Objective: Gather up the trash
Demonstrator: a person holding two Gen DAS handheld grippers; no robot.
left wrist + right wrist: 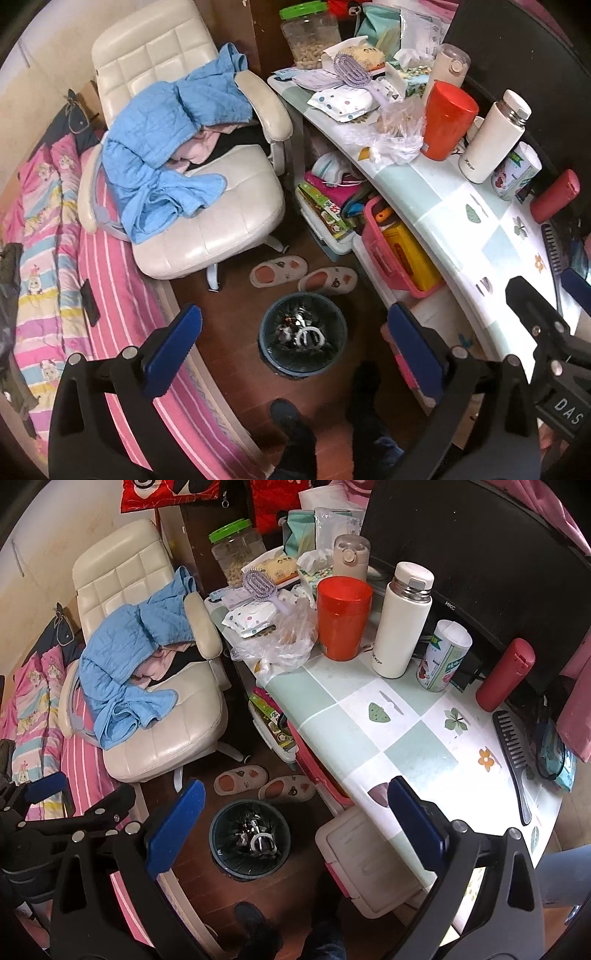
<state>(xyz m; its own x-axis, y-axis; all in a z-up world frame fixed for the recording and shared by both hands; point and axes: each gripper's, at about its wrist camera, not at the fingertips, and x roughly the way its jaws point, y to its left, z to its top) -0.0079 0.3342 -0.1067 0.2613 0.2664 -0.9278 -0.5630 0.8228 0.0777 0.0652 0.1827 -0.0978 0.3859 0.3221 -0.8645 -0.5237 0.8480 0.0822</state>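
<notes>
Both grippers, left gripper [295, 354] and right gripper [295, 823], are spread wide and hold nothing. Below them on the floor stands the trash bin [303, 334], with scraps inside. On the desk [402, 716] lies a crumpled plastic bag [280, 635] beside an orange cup [343, 616].

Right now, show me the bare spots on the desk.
Free: the checked tabletop between the white steel bottle and black comb, toward the near edge. Crowded: the far end around the orange plastic cup and crumpled clear bag.
</notes>
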